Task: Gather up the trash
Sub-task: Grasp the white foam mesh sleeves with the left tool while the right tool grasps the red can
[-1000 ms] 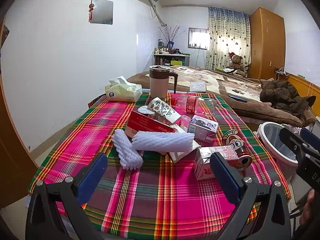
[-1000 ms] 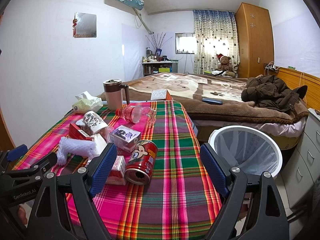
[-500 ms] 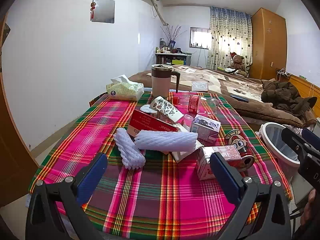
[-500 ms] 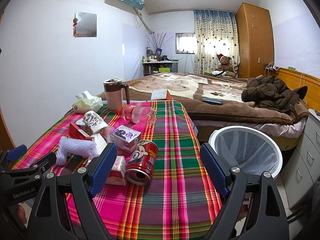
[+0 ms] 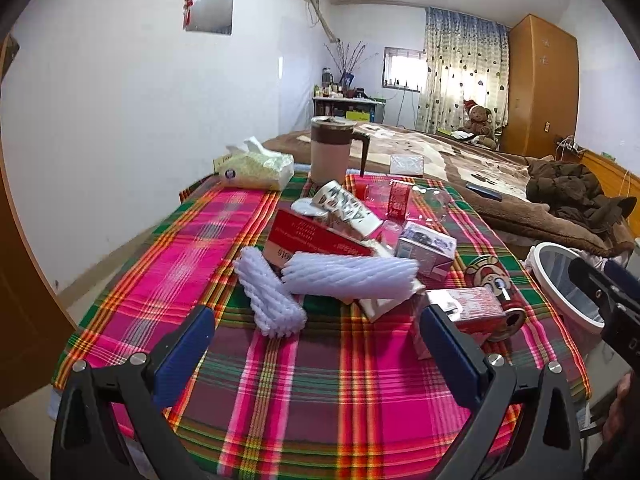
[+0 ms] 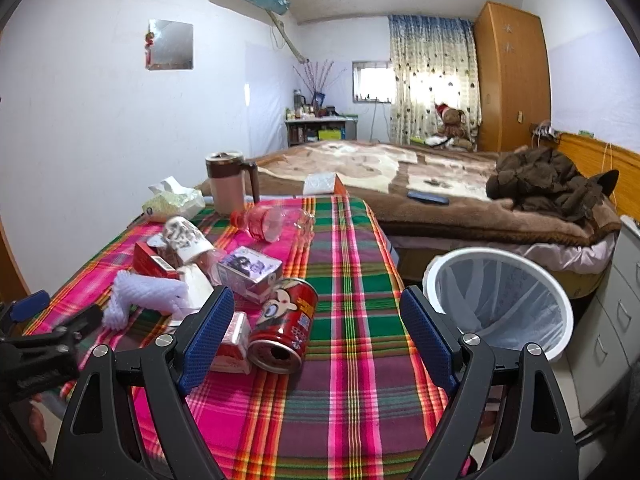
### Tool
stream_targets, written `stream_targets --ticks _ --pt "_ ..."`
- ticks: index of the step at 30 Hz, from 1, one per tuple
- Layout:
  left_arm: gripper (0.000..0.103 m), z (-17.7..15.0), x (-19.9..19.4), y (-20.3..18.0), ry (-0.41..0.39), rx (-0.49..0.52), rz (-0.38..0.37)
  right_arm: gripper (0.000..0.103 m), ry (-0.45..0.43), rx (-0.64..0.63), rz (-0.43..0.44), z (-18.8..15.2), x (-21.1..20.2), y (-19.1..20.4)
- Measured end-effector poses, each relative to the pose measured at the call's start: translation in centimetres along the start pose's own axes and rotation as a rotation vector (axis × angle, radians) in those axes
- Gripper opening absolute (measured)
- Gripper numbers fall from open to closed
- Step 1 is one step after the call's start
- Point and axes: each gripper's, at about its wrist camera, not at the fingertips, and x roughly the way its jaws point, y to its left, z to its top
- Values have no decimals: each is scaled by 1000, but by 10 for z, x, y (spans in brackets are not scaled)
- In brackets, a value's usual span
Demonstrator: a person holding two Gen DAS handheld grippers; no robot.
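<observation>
Trash lies in a heap on the plaid tablecloth: two white foam fruit nets, a red box, a patterned paper cup, a small purple carton, a red milk carton, a red can on its side and a clear plastic bottle. My left gripper hovers open over the near table edge, short of the foam nets. My right gripper is open too, with the can just beyond its fingers. A white-lined bin stands on the floor to the right.
A brown lidded mug and a tissue pack stand at the table's far end. A bed with a brown blanket, a phone and a dark jacket lies beyond. White drawers sit right of the bin.
Both grippers stay open. The left wrist view has shifted slightly, with the trash pile sitting a little higher and further off; the right view is almost unchanged.
</observation>
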Motion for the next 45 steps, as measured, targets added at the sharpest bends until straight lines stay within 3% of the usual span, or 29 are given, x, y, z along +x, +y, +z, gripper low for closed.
stream_targets --ticks 2,8,14,16,20,32,35,39,41,45 --pt "103 -2 7 15 11 -33 -38 87 25 -1 0 -3 10 0" --pt "103 -1 32 45 76 -51 13 87 80 14 23 -6 32 0" --pt "100 3 52 62 121 -118 -30 82 118 28 50 -4 48 3" --pt "89 5 62 64 144 -131 -45 80 135 42 72 -4 53 3" --pt "76 8 80 67 192 -163 -88 64 176 54 75 -5 62 5" --pt "64 13 113 69 257 -176 -66 63 258 72 105 -6 82 15" --pt "58 14 115 71 267 -175 -72 63 266 53 87 -5 82 16" --pt "42 16 115 73 261 -182 -89 63 259 39 68 -8 80 15" --pt "40 16 116 74 263 -190 -98 53 257 35 75 -8 80 15" --pt "32 18 115 76 254 -200 -104 53 253 46 77 -8 80 13"
